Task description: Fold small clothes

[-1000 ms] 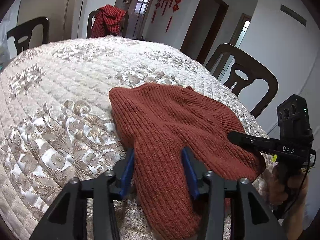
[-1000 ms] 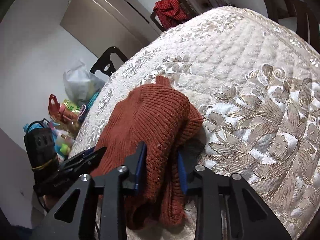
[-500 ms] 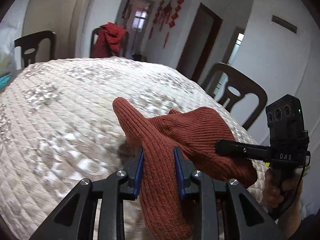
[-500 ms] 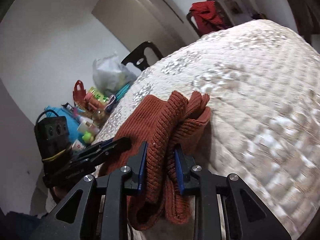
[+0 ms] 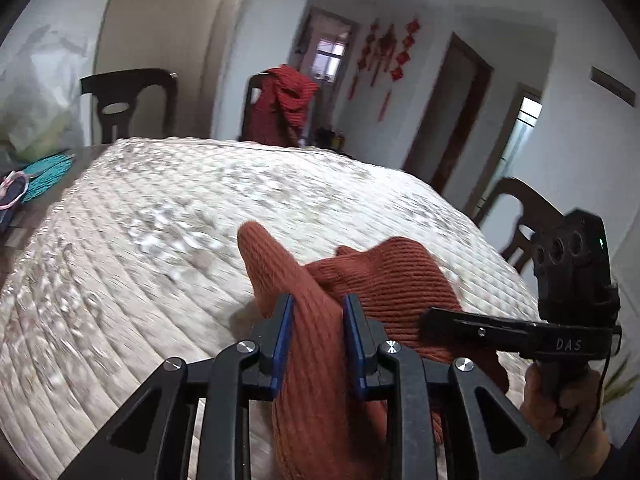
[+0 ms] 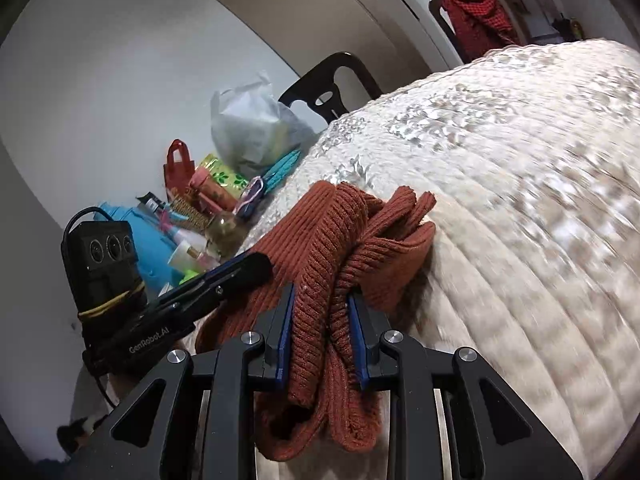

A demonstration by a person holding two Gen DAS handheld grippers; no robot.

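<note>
Rust-red ribbed knit garment (image 5: 400,280) hangs bunched over the near edge of the cream quilted table cover (image 5: 160,240) — left gripper (image 5: 316,340) closing on one fold, right gripper (image 6: 320,328) clamped narrow on another. The thick knit could slip out, or layers bunch unevenly — spoiling the fold.

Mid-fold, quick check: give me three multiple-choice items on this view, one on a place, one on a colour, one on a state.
1. Where is the red checked garment?
A) flat on the quilt
B) draped over a chair back
C) on the floor

2. What colour are the pads of the right tongs?
A) blue
B) yellow
C) white

3. The right tongs are:
A) wide open over bare quilt
B) shut on the rust knit sweater
C) holding a bottle

Answers:
1 B, it hangs on the chair beyond the table.
2 A, blue strips line both fingers.
3 B, the pads press bunched knit between them.
</note>
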